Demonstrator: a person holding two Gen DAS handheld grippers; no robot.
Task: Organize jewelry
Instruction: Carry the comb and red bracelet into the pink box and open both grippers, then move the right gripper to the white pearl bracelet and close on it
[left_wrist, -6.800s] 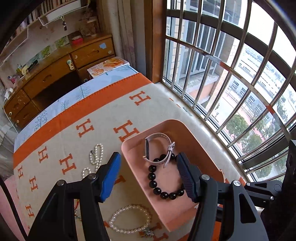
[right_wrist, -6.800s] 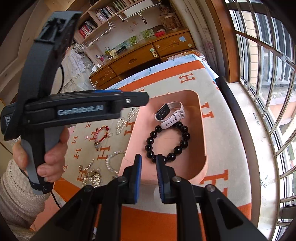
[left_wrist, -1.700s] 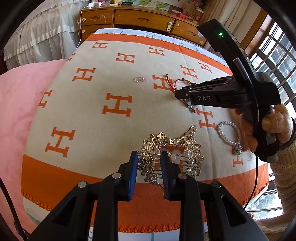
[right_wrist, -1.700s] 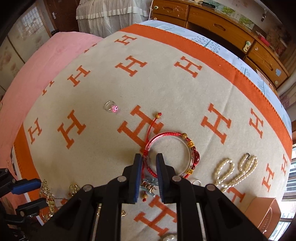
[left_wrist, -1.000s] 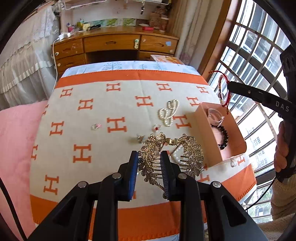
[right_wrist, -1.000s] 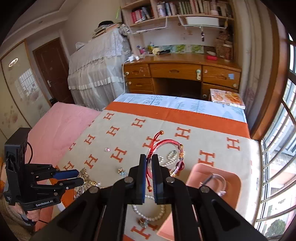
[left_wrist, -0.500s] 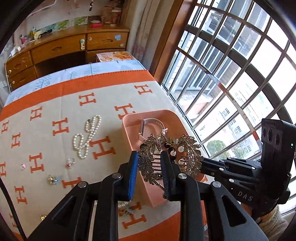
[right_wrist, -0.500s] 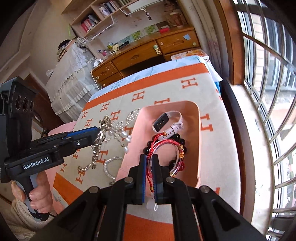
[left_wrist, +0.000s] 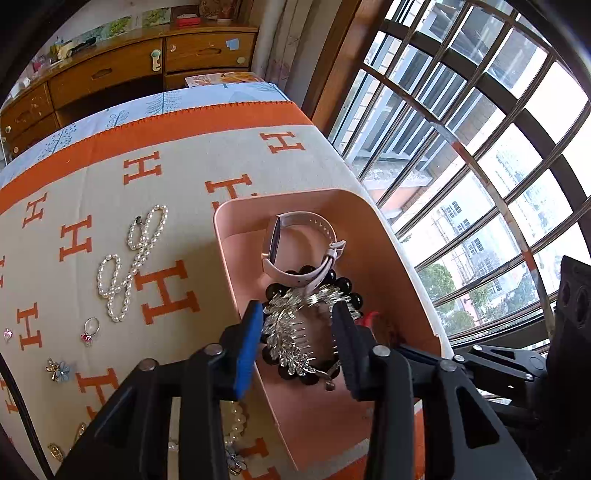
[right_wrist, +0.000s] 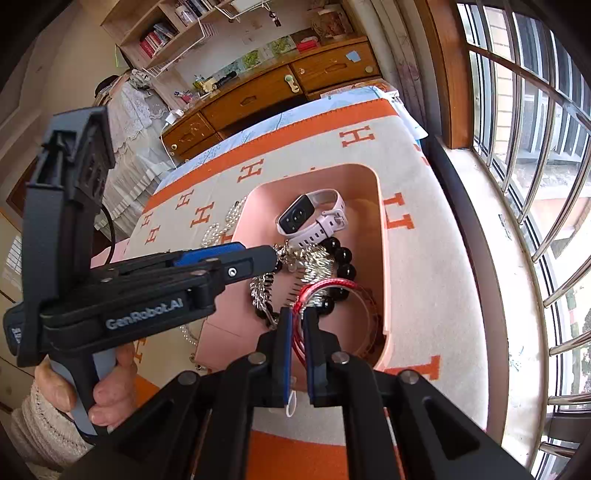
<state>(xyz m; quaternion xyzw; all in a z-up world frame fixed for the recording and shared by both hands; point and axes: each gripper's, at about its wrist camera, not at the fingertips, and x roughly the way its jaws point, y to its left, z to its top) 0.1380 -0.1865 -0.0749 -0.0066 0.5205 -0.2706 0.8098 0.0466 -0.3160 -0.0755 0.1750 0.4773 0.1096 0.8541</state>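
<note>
A pink tray (left_wrist: 295, 194) (right_wrist: 382, 258) sits on the orange-and-beige H-patterned blanket near the window. It holds a pale pink smartwatch (left_wrist: 295, 221) (right_wrist: 314, 214) and a black bead bracelet (left_wrist: 345, 284) (right_wrist: 345, 254). A silver leaf hair comb (left_wrist: 291, 325) (right_wrist: 310, 258) lies on the beads, between the jaws of my left gripper (left_wrist: 296, 314) (right_wrist: 266, 258). Those jaws are opening and their pads stand off the comb. My right gripper (right_wrist: 298, 321) is shut on a red cord bracelet (right_wrist: 325, 284), which hangs low inside the tray's near end.
On the blanket left of the tray lie a pearl strand (left_wrist: 129, 258), a small ring (left_wrist: 90, 326), flower earrings (left_wrist: 59, 369) and a pearl bracelet (left_wrist: 232, 417). Barred windows close off the right side. A wooden dresser (left_wrist: 110, 74) stands beyond the bed.
My left jaws have spread and the comb now rests on the black beads in the tray. Both grippers have come lower and closer to the tray, the red bracelet with the right one.
</note>
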